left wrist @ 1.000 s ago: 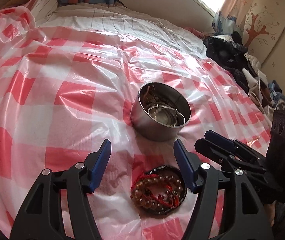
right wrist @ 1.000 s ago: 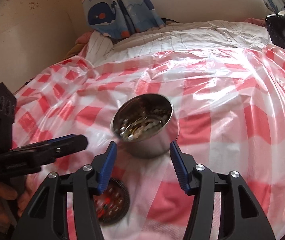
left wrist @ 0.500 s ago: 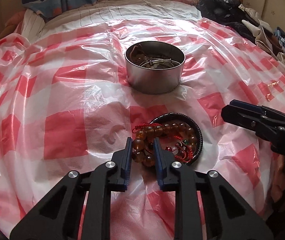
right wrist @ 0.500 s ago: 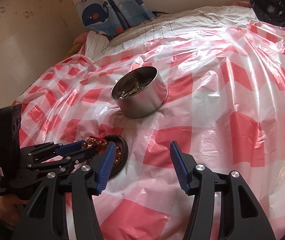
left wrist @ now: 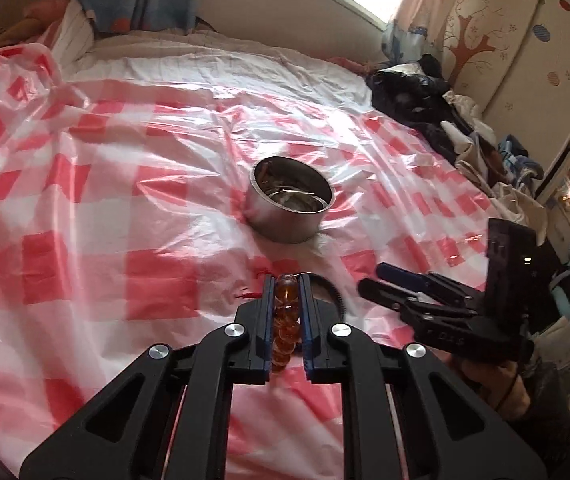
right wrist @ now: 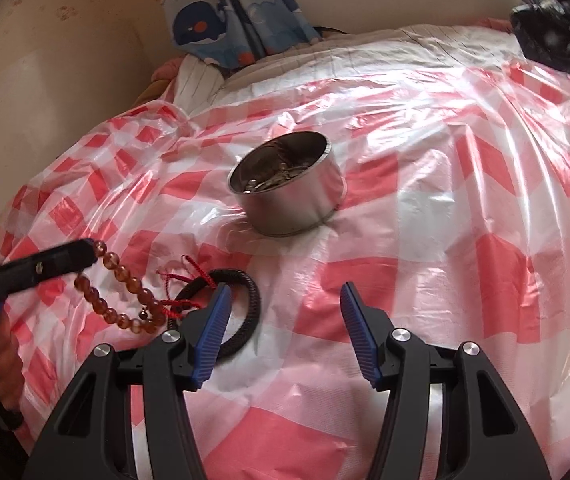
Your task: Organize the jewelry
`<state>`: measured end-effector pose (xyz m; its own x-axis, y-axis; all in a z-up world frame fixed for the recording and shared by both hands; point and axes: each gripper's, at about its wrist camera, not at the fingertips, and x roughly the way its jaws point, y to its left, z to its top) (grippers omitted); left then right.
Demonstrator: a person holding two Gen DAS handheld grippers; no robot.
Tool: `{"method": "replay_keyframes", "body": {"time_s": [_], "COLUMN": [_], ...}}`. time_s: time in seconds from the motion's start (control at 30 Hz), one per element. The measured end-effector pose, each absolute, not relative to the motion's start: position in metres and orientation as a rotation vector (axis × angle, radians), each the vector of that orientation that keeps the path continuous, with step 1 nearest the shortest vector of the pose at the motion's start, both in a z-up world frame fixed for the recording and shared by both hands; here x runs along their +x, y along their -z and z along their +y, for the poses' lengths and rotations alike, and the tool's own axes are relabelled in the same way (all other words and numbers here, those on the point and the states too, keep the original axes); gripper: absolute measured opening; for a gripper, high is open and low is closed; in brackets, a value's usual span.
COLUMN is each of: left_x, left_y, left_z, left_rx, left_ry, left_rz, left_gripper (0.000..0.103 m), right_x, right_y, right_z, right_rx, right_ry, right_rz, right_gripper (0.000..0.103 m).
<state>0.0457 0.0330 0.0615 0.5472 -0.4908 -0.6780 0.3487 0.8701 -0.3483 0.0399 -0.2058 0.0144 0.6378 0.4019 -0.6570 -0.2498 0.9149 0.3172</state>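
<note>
Left tool [left wrist: 287, 284] closing on amber bead bracelet [right wrist: 119, 280], lifting toward far steel bowl [right wrist: 289, 184]; right tool [right wrist: 285, 320] open, empty.

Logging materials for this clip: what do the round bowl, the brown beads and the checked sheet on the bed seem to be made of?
Round silver bowl: looks like polished steel, with mirror-like reflective walls. Translucent amber-brown bead bracelet: glossy, light passes through, so glass, resin or stone; I cannot tell which. Red-and-white checked sheet: thin plastic film, shiny and crinkled.

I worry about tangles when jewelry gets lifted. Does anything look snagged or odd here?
Possibly. The left gripper is closing on the amber bead bracelet, whose low end lies against the red cord beside the black bracelet.
</note>
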Motion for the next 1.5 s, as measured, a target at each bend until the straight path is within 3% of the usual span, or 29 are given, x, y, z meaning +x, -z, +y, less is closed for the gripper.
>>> {"method": "replay_keyframes", "body": {"time_s": [0.4, 0.43, 0.53, 0.63, 0.77, 0.83, 0.9, 0.97, 1.03, 1.27, 1.5], "left_x": [0.041, 0.04, 0.041, 0.044, 0.048, 0.049, 0.048, 0.047, 0.044, 0.033, 0.035], "left_y": [-0.048, -0.046, -0.039, -0.03, -0.015, -0.008, -0.004, -0.004, -0.008, -0.048, -0.066], "left_z": [0.077, 0.079, 0.083, 0.08, 0.078, 0.077, 0.073, 0.069, 0.062, 0.047, 0.018], "left_rx": [-0.151, -0.15, -0.137, -0.124, -0.104, -0.104, -0.091, -0.061, -0.024, -0.094, -0.106], "left_ry": [0.357, 0.35, 0.332, 0.321, 0.299, 0.306, 0.308, 0.308, 0.318, 0.409, 0.467], "left_rz": [0.888, 0.891, 0.918, 0.952, 1.006, 1.035, 1.035, 1.03, 1.012, 0.868, 0.805], "left_gripper": [0.01, 0.01, 0.011, 0.011, 0.015, 0.026, 0.028, 0.028, 0.011, 0.011, 0.011], "right_x": [0.046, 0.05, 0.05, 0.041, 0.028, 0.022, 0.016, 0.011, 0.008, 0.008, 0.002], "right_y": [-0.008, -0.004, 0.001, -0.006, -0.019, -0.028, -0.034, -0.038, -0.039, -0.029, -0.032], "right_z": [-0.133, -0.131, -0.127, -0.128, -0.146, -0.16, -0.174, -0.189, -0.204, -0.238, -0.233], "right_rx": [0.017, 0.012, -0.001, -0.004, 0.088, 0.147, 0.197, 0.244, 0.284, 0.424, 0.381], "right_ry": [-0.543, -0.542, -0.559, -0.572, -0.59, -0.6, -0.589, -0.574, -0.551, -0.504, -0.482], "right_rz": [0.854, 0.881, 0.901, 0.866, 0.815, 0.779, 0.754, 0.734, 0.728, 0.725, 0.668], "right_gripper": [0.052, 0.047, 0.013, 0.006, 0.006, 0.006, 0.006, 0.006, 0.006, 0.006, 0.006]}}
